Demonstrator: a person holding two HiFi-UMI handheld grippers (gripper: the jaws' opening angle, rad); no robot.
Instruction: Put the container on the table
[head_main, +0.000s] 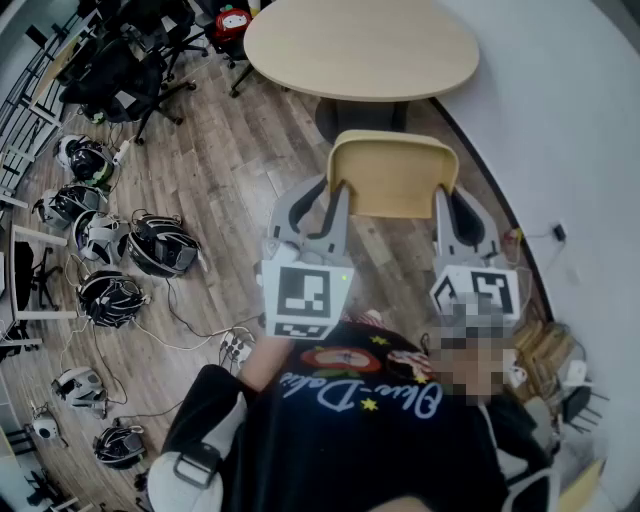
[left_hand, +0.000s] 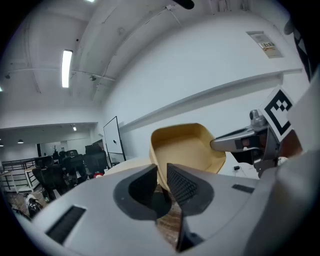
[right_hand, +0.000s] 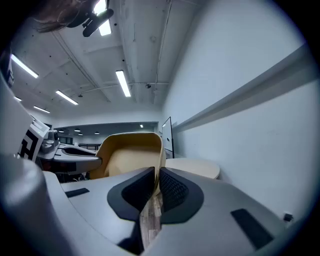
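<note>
My left gripper (left_hand: 162, 175) has its fingers (left_hand: 184, 186) pinched on the left rim of a tan, round-cornered plastic container (left_hand: 185, 150). My right gripper (right_hand: 156, 176) has its fingers (right_hand: 172, 189) clamped on the opposite rim. In the head view the container (head_main: 395, 175) hangs between the two grippers, above the brown wood-plank floor (head_main: 220, 170). It is near the pale oval wooden bench (head_main: 360, 45), but not on it.
</note>
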